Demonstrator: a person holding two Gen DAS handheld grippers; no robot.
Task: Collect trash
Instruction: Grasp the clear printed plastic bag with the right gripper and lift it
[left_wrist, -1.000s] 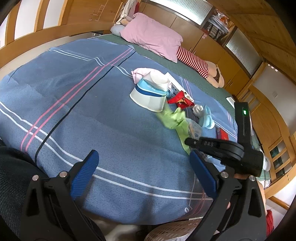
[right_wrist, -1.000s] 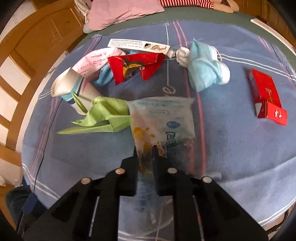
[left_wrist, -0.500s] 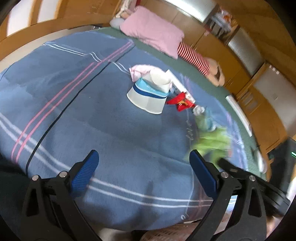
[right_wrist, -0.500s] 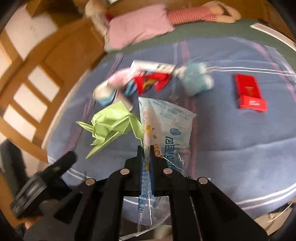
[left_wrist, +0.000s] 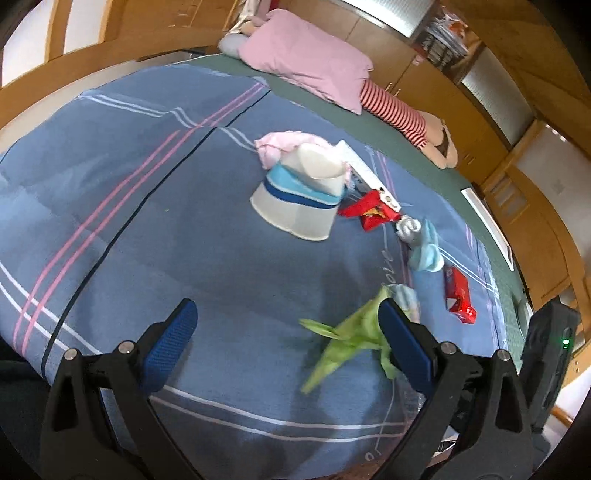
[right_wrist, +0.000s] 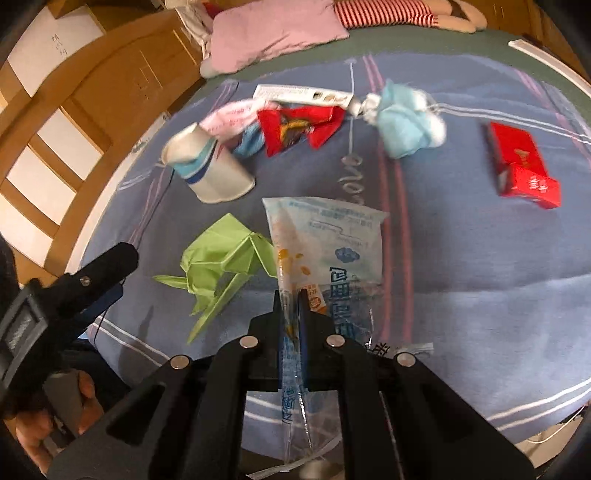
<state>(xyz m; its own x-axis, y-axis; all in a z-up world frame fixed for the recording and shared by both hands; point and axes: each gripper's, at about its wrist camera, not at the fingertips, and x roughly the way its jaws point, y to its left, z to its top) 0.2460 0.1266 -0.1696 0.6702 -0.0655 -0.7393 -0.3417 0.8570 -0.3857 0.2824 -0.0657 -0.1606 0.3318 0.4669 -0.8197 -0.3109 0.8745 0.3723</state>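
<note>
My right gripper (right_wrist: 289, 295) pinches a clear printed plastic bag (right_wrist: 332, 243) above the blue striped blanket (right_wrist: 480, 295); its jaws are opening slightly with the bag still between them. A folded green paper (right_wrist: 221, 258) hangs against the bag's left edge. My left gripper (left_wrist: 284, 306) stands wide open and empty over the blanket, with the green paper (left_wrist: 351, 339) by its right finger. Further up the bed lie a white-and-blue paper cup (left_wrist: 299, 199), a red wrapper (left_wrist: 373, 212), a blue face mask (left_wrist: 424, 251) and a red box (left_wrist: 458, 295).
A pink pillow (left_wrist: 306, 59) and a striped stuffed doll (left_wrist: 399, 114) lie at the head of the bed. A pink packet (left_wrist: 280, 144) sits behind the cup. Wooden bed rails (right_wrist: 74, 122) run along the left. A hand (right_wrist: 37, 424) holds the left tool.
The right gripper has lifted the plastic bag off the blanket and drawn it toward the near edge, and the green paper came along. The left gripper shifted slightly and stayed open.
</note>
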